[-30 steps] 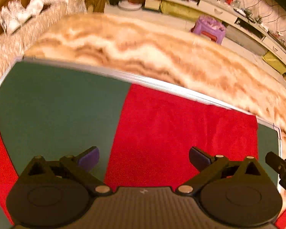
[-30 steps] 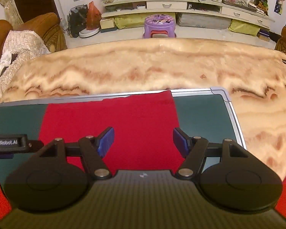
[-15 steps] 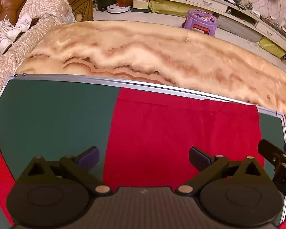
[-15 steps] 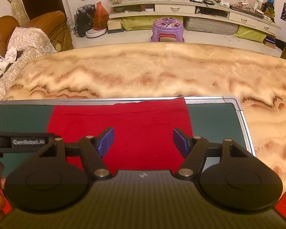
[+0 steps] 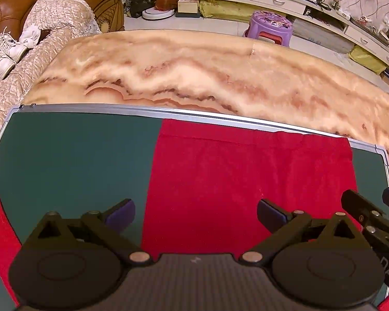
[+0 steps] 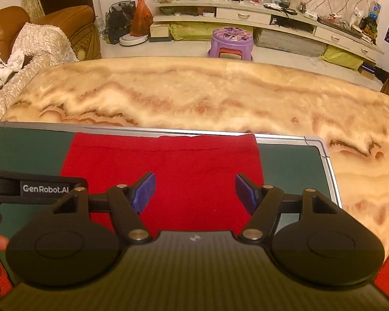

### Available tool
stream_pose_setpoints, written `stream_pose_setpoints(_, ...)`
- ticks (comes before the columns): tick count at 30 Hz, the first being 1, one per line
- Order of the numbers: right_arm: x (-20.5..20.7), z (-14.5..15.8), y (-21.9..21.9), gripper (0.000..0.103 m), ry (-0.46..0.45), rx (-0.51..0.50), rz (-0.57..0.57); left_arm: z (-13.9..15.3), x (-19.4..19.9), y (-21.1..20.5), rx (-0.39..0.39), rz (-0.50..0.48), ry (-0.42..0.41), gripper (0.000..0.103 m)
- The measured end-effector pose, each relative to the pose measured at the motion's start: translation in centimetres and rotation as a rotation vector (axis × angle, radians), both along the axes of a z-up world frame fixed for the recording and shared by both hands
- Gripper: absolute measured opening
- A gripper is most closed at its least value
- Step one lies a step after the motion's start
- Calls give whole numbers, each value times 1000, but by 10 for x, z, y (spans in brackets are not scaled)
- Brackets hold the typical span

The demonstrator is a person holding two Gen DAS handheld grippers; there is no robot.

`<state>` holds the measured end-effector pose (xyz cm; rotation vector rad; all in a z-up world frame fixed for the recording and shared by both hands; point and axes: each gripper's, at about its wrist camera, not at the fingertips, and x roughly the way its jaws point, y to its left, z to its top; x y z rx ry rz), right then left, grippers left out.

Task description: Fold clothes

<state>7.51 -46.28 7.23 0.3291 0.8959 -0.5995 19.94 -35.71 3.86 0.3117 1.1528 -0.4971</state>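
Observation:
A red garment (image 5: 246,181) lies flat on a dark green mat (image 5: 77,155), its far hem along the mat's silver edge. Another red part (image 5: 0,233) shows at the lower left of the left wrist view. My left gripper (image 5: 195,213) hovers open over the garment's left edge, nothing between its fingers. In the right wrist view the same garment (image 6: 168,165) fills the middle of the mat (image 6: 287,163). My right gripper (image 6: 193,190) is open above the cloth, its blue pads apart and empty. The right gripper's black fingers (image 5: 363,212) show at the right edge of the left wrist view.
The mat rests on a marble-patterned table (image 6: 194,96). A purple stool (image 6: 232,42) stands on the floor beyond the table. A brown sofa with a cream cover (image 5: 51,20) and white shoes (image 5: 2,51) is at the left. Shelves with clutter (image 6: 272,13) line the far wall.
Both views have levelled out by a slight roll. The right gripper has drifted sideways over the garment. Both grippers stay open and empty.

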Motion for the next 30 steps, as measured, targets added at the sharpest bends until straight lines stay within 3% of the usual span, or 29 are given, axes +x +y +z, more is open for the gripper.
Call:
stream_pose_setpoints(16,-11,-5,4,76,12,16,2,-5,-13,12,12,13,2,103)
stream_pose_setpoints(30,-28,-6,18,76,28,15,17,0,-40,17,60,-47,-47,103)
